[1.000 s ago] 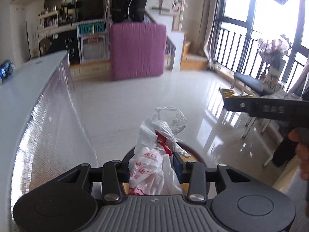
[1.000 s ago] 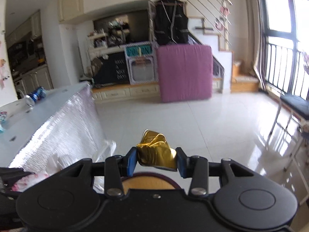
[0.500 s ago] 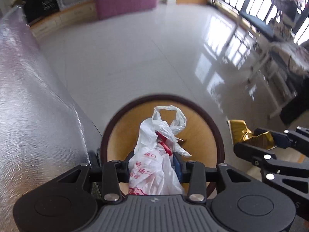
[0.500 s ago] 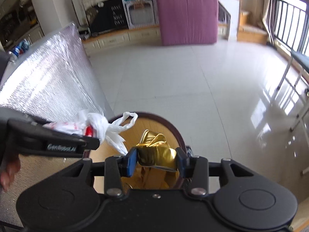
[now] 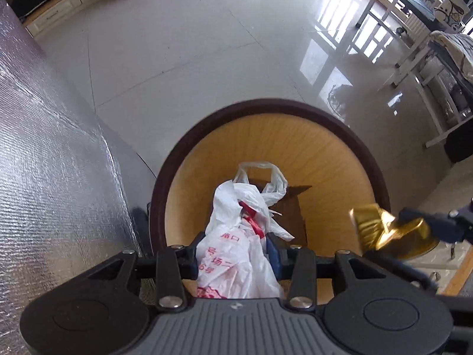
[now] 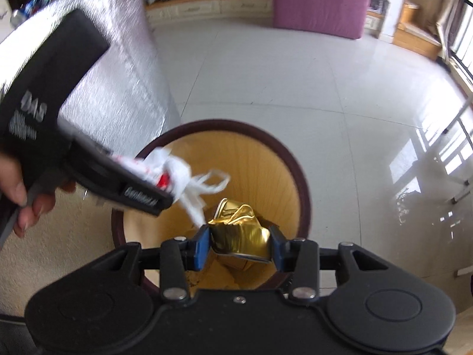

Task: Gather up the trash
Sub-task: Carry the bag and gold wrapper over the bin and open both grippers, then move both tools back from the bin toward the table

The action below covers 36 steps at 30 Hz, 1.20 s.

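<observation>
A round bin [image 5: 266, 103] with a dark rim and a yellow wooden inside stands on the floor under both grippers. My left gripper [image 5: 233, 251] points down into it with a crumpled white plastic bag with red print [image 5: 236, 230] between its pads; its jaws are opening. The right gripper [image 6: 241, 244] is shut on a crushed gold can [image 6: 239, 232] over the bin's [image 6: 236, 124] near side. The right wrist view shows the left gripper [image 6: 161, 196] coming in from the left with the bag [image 6: 177, 174]. The left wrist view shows the gold can [image 5: 375, 227] at the right.
A foil-covered counter [image 5: 44, 162] rises just left of the bin, with a blue can [image 6: 35, 0] on its top. A hand [image 6: 17, 183] holds the left tool. White chairs [image 5: 414, 59] stand at the right, and a pink mattress [image 6: 319, 0] leans at the far wall.
Both grippers have sunk and tipped downward, from facing the room to looking into the bin. The bag and the gold can now hang over the bin's mouth.
</observation>
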Each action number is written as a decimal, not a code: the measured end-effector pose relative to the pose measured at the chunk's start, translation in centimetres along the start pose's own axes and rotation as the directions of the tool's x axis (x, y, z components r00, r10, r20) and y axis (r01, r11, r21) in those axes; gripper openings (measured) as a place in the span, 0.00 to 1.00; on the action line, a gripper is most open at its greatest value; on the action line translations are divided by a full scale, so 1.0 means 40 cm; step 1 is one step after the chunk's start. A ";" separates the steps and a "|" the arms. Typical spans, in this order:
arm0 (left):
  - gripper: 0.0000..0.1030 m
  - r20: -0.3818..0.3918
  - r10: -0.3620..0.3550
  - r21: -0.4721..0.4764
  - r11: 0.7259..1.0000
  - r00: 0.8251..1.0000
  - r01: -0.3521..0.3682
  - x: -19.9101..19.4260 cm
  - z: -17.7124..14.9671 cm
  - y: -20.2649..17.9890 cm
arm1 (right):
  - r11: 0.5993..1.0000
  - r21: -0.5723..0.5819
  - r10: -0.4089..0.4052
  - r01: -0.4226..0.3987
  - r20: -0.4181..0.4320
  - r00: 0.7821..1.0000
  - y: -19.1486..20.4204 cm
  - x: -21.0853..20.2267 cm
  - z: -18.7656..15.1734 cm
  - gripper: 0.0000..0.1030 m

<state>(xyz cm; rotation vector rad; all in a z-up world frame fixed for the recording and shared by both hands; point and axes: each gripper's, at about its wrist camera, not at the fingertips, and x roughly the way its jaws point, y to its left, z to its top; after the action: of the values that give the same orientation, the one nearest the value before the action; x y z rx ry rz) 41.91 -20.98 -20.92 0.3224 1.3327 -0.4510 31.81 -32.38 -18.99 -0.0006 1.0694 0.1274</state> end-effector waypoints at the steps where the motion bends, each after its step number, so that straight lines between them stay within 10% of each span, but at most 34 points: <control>1: 0.54 -0.003 0.014 -0.011 1.000 1.000 -0.014 0.001 0.004 0.000 | 1.000 -0.014 -0.004 0.004 -0.011 1.000 0.007 0.008 0.002 0.42; 3: 0.70 -0.007 0.051 -0.034 0.998 0.999 -0.051 0.008 0.002 0.000 | 0.999 -0.030 -0.020 0.019 -0.033 0.999 0.010 0.022 0.005 0.42; 16: 0.94 -0.002 0.077 -0.004 0.997 0.997 -0.077 -0.005 -0.015 -0.011 | 0.986 -0.116 -0.131 0.122 -0.074 0.989 0.025 0.075 0.002 0.51; 36: 1.00 -0.004 0.064 -0.036 0.997 0.998 -0.064 -0.006 -0.040 0.005 | 0.997 -0.069 -0.045 0.041 -0.056 0.997 -0.034 0.044 -0.014 0.76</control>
<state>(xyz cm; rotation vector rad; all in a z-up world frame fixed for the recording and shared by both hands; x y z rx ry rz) 40.59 -20.00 -21.02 0.3345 1.3284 -0.3725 32.28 -33.60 -20.88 -0.0889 1.1212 0.1249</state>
